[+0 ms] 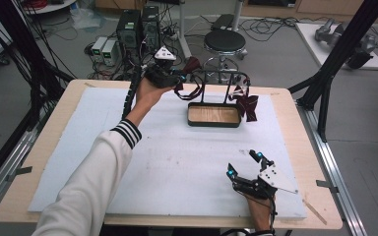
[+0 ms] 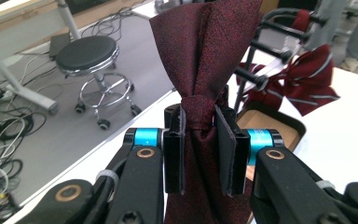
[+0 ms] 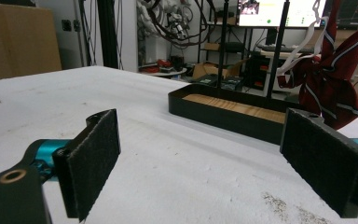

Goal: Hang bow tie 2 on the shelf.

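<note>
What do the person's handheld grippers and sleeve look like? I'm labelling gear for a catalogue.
The left gripper has black link arms with brass-coloured pivots, bright blue cylinders and flat black padded jaws. The right gripper is built alike and carries a grey three-cornered plate; its pads look felt-like. A black ribbed cable trails from the left one. The left arm wears a white sleeve with a dark-striped cuff.
</note>
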`<state>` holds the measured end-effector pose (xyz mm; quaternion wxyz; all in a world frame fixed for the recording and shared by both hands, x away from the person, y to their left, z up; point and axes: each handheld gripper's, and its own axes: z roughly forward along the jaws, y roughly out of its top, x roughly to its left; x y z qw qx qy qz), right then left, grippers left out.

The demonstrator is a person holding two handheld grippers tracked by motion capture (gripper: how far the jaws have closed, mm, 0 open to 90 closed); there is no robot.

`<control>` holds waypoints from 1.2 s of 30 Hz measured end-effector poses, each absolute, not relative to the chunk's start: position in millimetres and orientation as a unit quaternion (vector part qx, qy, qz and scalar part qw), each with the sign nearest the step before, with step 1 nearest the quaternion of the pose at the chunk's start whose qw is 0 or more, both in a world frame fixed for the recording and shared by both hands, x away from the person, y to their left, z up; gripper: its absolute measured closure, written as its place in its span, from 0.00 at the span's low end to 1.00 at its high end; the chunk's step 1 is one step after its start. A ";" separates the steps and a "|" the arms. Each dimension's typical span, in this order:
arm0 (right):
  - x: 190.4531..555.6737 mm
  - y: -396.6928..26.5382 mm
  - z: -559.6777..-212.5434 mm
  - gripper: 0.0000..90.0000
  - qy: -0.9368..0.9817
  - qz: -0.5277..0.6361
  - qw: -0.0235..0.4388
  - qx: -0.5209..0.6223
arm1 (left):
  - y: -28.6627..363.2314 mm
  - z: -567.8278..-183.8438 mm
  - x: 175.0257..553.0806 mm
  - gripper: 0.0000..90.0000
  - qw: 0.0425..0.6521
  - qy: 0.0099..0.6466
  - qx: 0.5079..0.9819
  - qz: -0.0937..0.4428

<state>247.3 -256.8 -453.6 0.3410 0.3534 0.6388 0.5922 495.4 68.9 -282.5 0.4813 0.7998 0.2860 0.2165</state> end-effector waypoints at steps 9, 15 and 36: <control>247.6 -257.8 -453.6 0.12 0.638 0.595 0.339 0.353 | 68.5 -294.5 502.2 0.82 0.462 0.304 0.805 0.215; 247.9 -257.8 -453.5 0.12 0.637 0.595 0.340 0.353 | 69.6 -301.5 505.6 0.82 0.451 0.313 0.808 0.213; 248.5 -258.0 -453.5 0.12 0.638 0.593 0.341 0.353 | 77.5 -305.5 503.4 0.35 0.457 0.299 0.804 0.235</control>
